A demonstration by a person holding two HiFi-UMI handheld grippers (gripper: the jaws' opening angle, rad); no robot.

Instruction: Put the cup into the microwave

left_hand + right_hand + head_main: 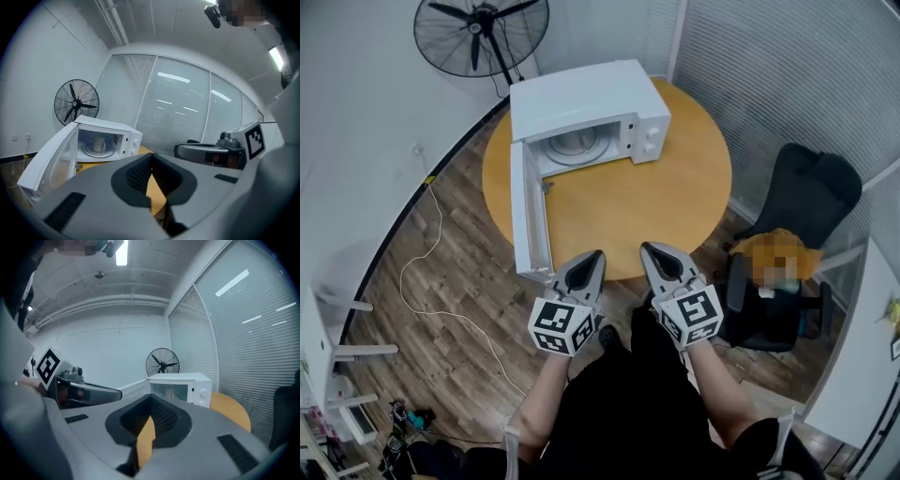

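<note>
Both the left gripper (592, 258) and right gripper (652, 251) have fingers pressed together, empty. The cup (98, 144) stands inside the microwave (591, 103), well ahead of the fingers. Any retreat should steer clear of the open door (531, 211).

"Where does the head view look from?"
"High overhead, steeply down; the microwave (591, 108) sits at twelve o'clock, well off."
"And the two gripper views?"
"Low, nearly level, both facing that same microwave."
</note>
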